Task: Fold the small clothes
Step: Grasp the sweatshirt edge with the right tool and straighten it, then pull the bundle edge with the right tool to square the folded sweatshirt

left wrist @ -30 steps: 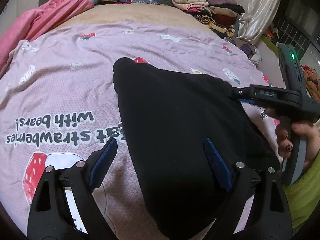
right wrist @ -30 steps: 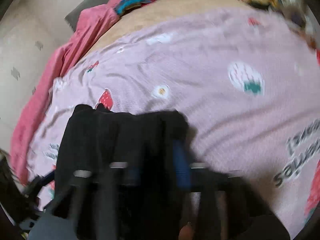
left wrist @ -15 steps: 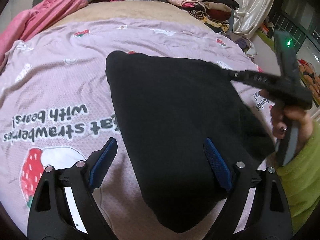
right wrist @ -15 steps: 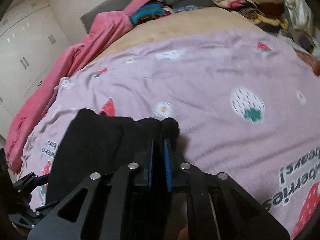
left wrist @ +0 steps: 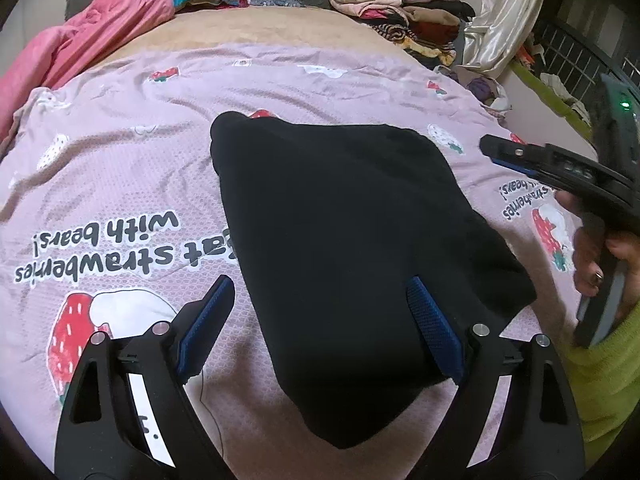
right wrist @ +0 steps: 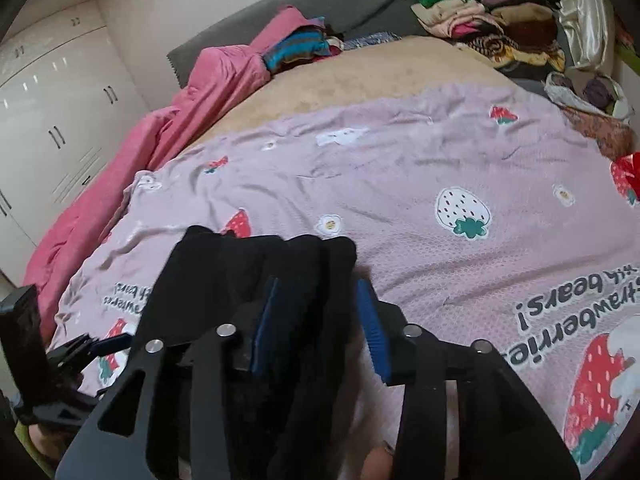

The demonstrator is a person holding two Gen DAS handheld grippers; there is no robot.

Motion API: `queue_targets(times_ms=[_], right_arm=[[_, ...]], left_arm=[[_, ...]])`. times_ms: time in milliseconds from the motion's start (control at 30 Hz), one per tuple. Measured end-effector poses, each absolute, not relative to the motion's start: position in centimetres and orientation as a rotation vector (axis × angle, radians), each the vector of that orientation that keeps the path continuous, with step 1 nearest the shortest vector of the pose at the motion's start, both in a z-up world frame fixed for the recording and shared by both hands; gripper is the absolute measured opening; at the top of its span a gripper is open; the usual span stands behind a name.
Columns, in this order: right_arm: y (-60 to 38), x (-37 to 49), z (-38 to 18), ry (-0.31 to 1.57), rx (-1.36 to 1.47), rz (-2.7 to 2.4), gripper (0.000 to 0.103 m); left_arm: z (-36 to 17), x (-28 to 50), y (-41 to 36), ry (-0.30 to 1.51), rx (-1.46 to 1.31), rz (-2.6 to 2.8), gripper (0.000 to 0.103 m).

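Observation:
A black garment point(left wrist: 344, 240) lies folded flat on the pink strawberry bedsheet point(left wrist: 120, 168). My left gripper point(left wrist: 320, 320) is open and hovers over its near part, one blue pad on each side. In the right wrist view my right gripper point(right wrist: 320, 312) is open, its pads apart over the garment's bunched far corner point(right wrist: 280, 264). In the left wrist view the right gripper point(left wrist: 504, 156) has pulled clear to the garment's right, held by a hand.
A pink quilt point(left wrist: 80, 40) lies at the far left of the bed. Piles of folded clothes point(left wrist: 400, 12) sit at the far right, by a cream curtain point(left wrist: 504, 16). White wardrobes point(right wrist: 48, 120) stand to the left.
My right gripper opened and let go of the garment's corner, then drew back to the right. The garment settled flat. My left gripper stayed open over it.

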State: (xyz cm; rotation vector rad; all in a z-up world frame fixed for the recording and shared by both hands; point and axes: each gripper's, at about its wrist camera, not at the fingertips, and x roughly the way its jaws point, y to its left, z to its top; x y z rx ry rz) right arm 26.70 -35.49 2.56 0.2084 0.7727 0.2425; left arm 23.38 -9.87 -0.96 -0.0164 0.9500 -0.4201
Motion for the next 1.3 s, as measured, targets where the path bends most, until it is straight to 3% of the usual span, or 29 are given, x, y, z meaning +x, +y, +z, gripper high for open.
queue_targets(times_ms=[500,1100,1133,1200,1300], right_arm=[[-33.5,21.0,2.7,0.813,0.231,0.315,0.056],[-33.3,19.7,-1.9,0.943,0.312,0.269,0.056],[-33.3,19.7,-2.0,0.944,0.321,0.271,0.053],[-33.5,19.6,-1.9,0.942,0.337,0.277,0.02],[-33.3,19.1,-0.8,0.911,0.334,0.305,0.013]], left_arm=[[0.1,22.0,-9.1,0.939,-0.037,-0.428,0.082],[-2.5,22.0,-7.3,1.042,-0.192,-0.469,0.083],[-2.4,21.9,-7.4,1.042,-0.187,-0.471,0.083],[-2.1,22.0,-7.7,1.039,-0.182,-0.479,0.083],[-1.1,22.2,-7.8,1.023,-0.188,-0.481,0.083]])
